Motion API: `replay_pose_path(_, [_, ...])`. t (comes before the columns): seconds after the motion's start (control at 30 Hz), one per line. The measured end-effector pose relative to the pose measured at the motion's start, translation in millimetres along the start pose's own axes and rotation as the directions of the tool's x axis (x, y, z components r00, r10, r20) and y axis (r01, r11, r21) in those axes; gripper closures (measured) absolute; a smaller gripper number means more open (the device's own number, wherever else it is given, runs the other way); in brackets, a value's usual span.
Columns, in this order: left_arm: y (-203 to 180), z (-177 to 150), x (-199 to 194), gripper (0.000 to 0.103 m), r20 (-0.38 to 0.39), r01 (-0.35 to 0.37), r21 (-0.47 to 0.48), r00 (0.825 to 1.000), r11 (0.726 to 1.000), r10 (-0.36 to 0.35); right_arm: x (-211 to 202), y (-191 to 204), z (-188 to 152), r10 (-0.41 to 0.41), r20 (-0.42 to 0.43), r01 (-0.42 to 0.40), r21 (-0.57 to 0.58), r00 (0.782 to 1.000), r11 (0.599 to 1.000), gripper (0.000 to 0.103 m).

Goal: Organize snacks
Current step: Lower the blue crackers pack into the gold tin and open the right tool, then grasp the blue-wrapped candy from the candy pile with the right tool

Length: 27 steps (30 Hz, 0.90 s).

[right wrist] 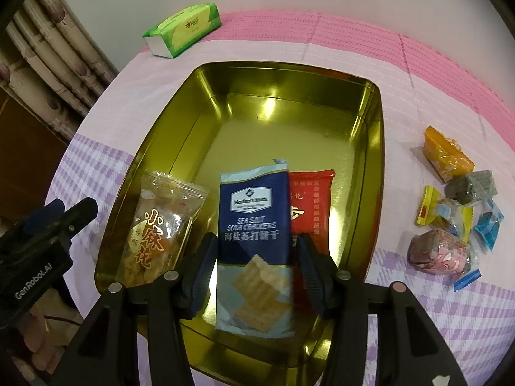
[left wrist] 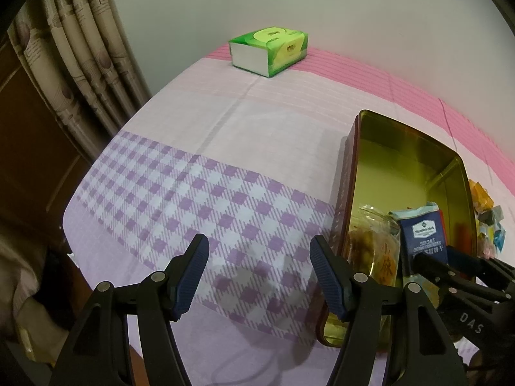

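An open gold tin (right wrist: pixel 379 148) sits on the checked cloth. Inside it lie a clear bag of fried twists (right wrist: pixel 157 225), a blue sea salt cracker pack (right wrist: pixel 254 218) and a red pack (right wrist: pixel 310 206) half under the blue one. My right gripper (right wrist: pixel 257 238) straddles the cracker pack, which rests in the tin. Its pads sit close at both sides, with a thin gap at the right one. My left gripper (left wrist: pixel 257 257) hangs open and holds nothing, over the cloth left of the tin (left wrist: pixel 357 148). The cracker pack (left wrist: pixel 425 231) also shows in the left wrist view.
Several small wrapped snacks (right wrist: pixel 450 212) lie on the cloth right of the tin. A green tissue pack (left wrist: pixel 268 50) stands at the far edge by the wall. A curtain (left wrist: pixel 80 64) hangs to the left. A hand (right wrist: pixel 35 347) holds the left gripper's handle.
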<state>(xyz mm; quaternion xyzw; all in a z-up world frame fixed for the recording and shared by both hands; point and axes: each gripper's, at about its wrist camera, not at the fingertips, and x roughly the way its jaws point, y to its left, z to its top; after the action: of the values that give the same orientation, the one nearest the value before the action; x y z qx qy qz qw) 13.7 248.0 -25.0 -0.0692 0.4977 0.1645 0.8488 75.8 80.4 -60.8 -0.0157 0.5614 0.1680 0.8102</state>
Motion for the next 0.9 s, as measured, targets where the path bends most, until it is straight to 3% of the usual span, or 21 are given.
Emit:
replay_pose_path(0.4, [-1.4, 0.5, -1.1, 0.037, 0.003, -0.007, 0.008, 1.0, 1.0, 0.007, -35.3, -21.7, 0.0, -0.008, 0.093, 0.007, 0.01, 0.996, 1.0, 0.053])
replay_pose_path(0.63, [-2.2, 0.2, -1.7, 0.037, 0.007, -0.013, 0.016, 1.0, 1.0, 0.013, -64.9, -80.7, -4.0, -0.068, 0.148, 0.055, 0.093, 0.987, 0.994, 0.052])
replay_pose_path(0.9, [-5.0, -0.2, -1.4, 0.037, 0.008, -0.017, 0.031, 1.0, 0.999, 0.017, -68.5, -169.5, -6.2, -0.2, 0.1, 0.17, 0.25, 0.975, 0.953, 0.052])
